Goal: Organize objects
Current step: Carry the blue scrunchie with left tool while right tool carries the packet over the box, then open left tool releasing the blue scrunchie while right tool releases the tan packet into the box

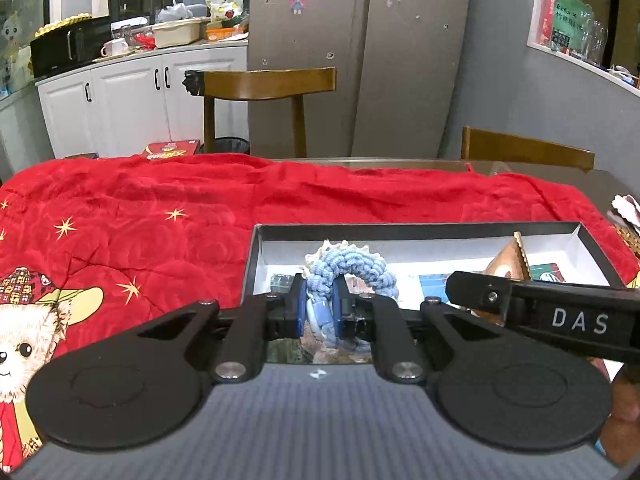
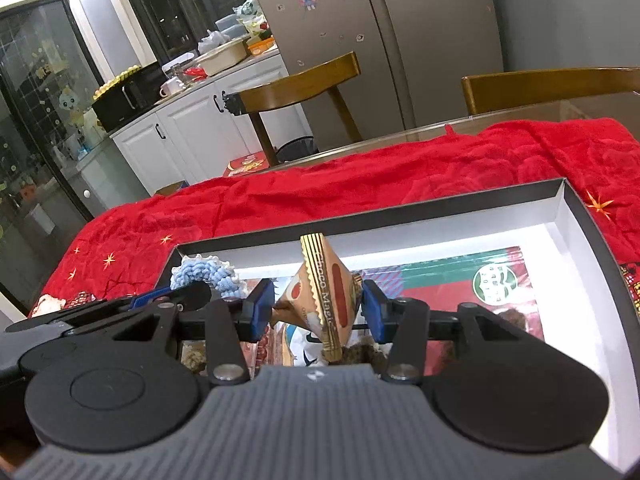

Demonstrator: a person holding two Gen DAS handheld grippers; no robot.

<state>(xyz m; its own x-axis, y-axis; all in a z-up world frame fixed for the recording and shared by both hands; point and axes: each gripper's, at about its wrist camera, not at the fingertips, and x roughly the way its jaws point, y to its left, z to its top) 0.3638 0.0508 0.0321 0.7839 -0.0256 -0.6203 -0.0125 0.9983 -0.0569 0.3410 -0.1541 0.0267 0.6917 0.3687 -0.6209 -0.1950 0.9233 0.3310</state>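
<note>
A black box (image 1: 416, 230) with a white inside sits on the red cloth; it also shows in the right wrist view (image 2: 400, 212). My left gripper (image 1: 319, 307) is shut on a blue crocheted scrunchie (image 1: 352, 266) and holds it over the box's left part. The scrunchie also shows in the right wrist view (image 2: 206, 273). My right gripper (image 2: 318, 309) is shut on a brown and gold snack packet (image 2: 320, 300), upright over the box's middle. The packet (image 1: 508, 262) and the right gripper's finger (image 1: 540, 308) show at the right of the left wrist view.
A red cloth (image 1: 160, 216) with stars and a cartoon puppy covers the table. Flat printed packets (image 2: 472, 280) lie in the box. Two wooden chairs (image 1: 264, 84) stand behind the table. A fridge (image 1: 360, 40) and white cabinets (image 1: 132, 100) stand further back.
</note>
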